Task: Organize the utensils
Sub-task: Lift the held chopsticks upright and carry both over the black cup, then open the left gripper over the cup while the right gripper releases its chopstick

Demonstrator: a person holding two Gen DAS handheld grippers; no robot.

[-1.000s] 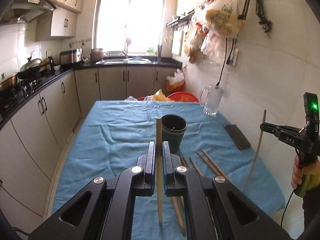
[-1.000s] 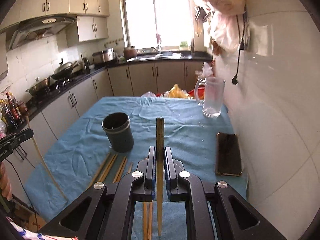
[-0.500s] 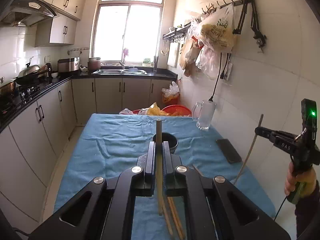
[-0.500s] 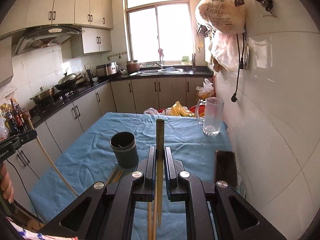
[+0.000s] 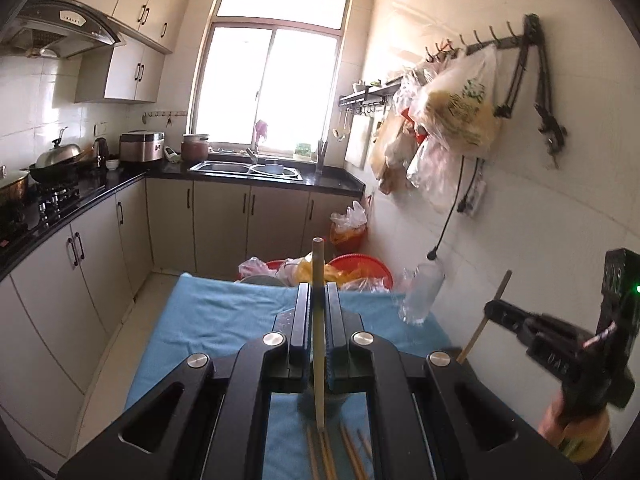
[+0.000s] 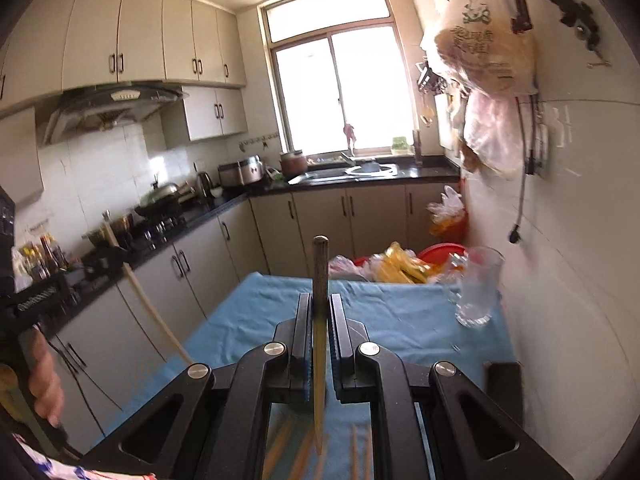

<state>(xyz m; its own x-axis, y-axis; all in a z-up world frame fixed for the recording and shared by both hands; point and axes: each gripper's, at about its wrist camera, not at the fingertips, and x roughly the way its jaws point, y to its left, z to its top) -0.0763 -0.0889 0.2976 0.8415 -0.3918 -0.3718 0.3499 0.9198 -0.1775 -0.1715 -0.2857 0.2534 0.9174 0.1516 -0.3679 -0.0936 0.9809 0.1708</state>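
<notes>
**Two chopsticks held upright, the holder out of sight**

Each gripper had one chopstick pinched between nearly closed jaws. The left gripper [image 5: 319, 344] held a pale chopstick [image 5: 318, 320] roughly upright, its lower tip hanging above the loose chopsticks [image 5: 340, 454] lying on the blue tablecloth [image 5: 208, 320]. The right gripper [image 6: 320, 348] clamped a darker-topped chopstick [image 6: 320, 320] the same way, with more loose sticks [image 6: 354, 452] blurred below it.

To do this step well, I judged, each stick should be kept vertical and lowered tip-first into the holder one at a time, so the two grippers do not meet over the same opening. The grip sat around mid-length, so the long lower end could swing; a slow descent would suit it, with release only once the tip is inside.

The holder itself was hard to find: only a dark rounded edge showed under the left gripper's jaws, and I could not tell whether the stick's tip was over it. The right wrist view was motion-blurred, the glass mug [image 6: 476, 292] smeared, and a dark flat object [image 6: 502, 380] at the table's edge was cut off by the gripper body. The hand [image 5: 576, 428] holding the right gripper was only partly in frame.
</notes>
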